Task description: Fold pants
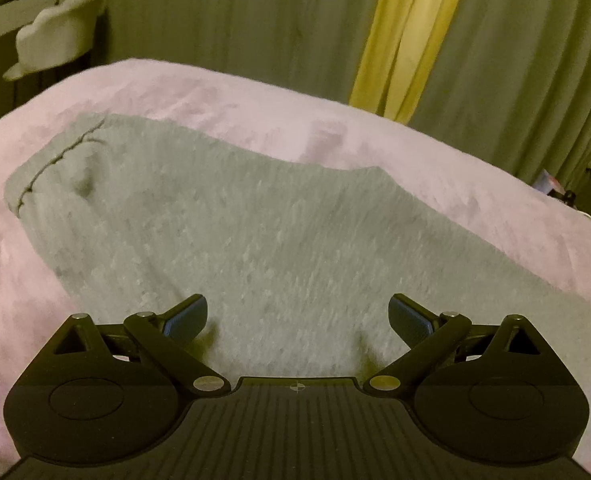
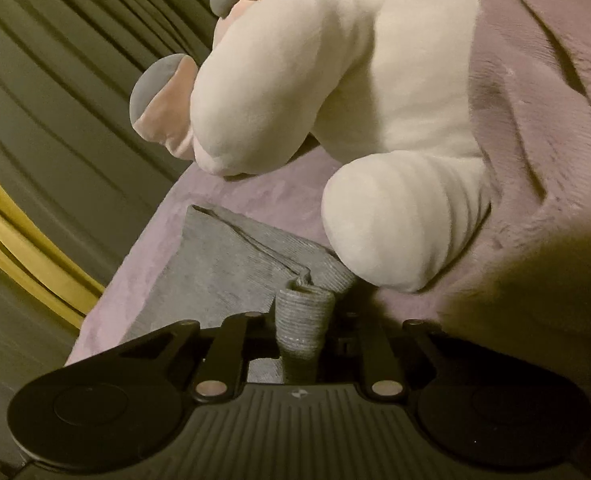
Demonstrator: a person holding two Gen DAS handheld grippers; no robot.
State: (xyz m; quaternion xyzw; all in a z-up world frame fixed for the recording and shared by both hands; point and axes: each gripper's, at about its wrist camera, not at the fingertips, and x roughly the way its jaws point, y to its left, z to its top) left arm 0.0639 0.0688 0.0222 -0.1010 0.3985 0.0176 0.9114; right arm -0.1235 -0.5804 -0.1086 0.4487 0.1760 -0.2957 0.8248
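Grey fleece pants (image 1: 223, 232) lie spread on a pink fuzzy blanket (image 1: 199, 88), with a seamed hem at the far left. My left gripper (image 1: 298, 318) is open and empty, its blue pads just above the near part of the pants. In the right wrist view the pants (image 2: 215, 272) lie folded on the blanket (image 2: 535, 160). My right gripper (image 2: 304, 320) is shut on a bunched grey ribbed edge of the pants (image 2: 303, 324), which stands up between its jaws.
A large white and pink plush toy (image 2: 355, 100) lies on the blanket right beside the pants' far edge. Grey-green curtains (image 1: 255, 20) with a yellow strip (image 1: 407, 40) hang behind the bed. A white chair (image 1: 59, 32) and a desk stand at the far left.
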